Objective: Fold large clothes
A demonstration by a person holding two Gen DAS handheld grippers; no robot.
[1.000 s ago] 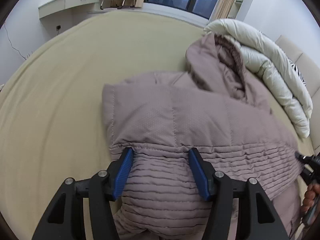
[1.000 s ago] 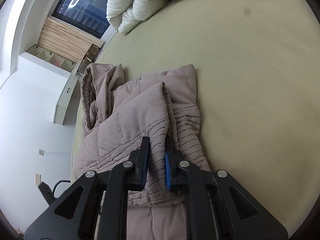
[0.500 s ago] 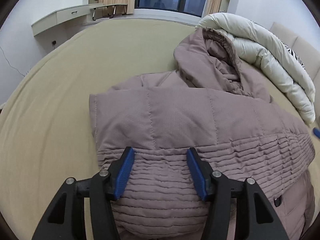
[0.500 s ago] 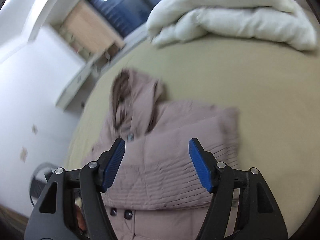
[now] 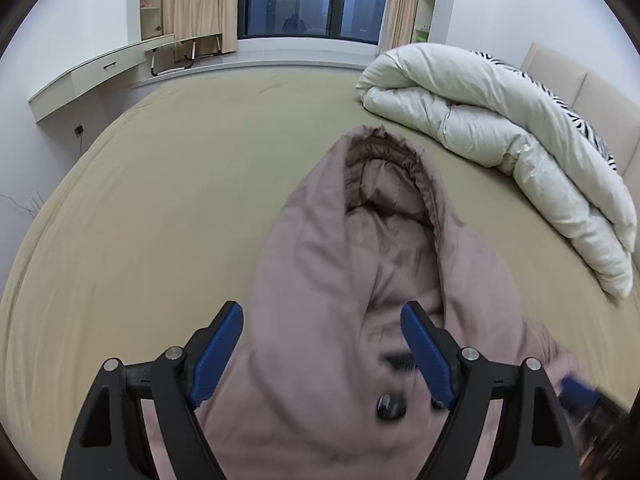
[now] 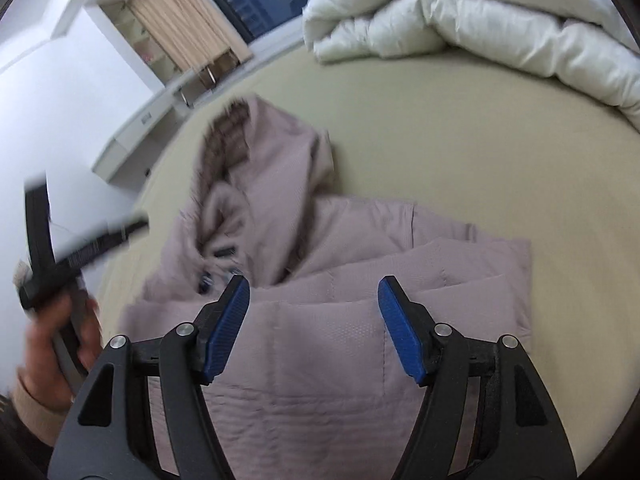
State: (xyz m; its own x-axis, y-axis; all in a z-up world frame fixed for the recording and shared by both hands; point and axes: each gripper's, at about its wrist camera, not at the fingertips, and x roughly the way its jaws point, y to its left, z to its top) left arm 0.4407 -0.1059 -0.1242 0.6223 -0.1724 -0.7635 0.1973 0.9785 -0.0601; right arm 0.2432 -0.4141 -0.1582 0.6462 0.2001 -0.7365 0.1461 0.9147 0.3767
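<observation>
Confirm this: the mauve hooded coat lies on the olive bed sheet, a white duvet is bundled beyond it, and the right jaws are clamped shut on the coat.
Not quite. In the right wrist view the right gripper has its jaws open, above the coat without pinching it. The rest holds: the coat lies on the olive sheet, with the white duvet bundled beyond.

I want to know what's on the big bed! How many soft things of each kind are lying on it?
Puffy pinkish-brown hooded jackets: 1
Rolled-up white duvets: 1
Total: 2 soft things on the tan bed.
</observation>
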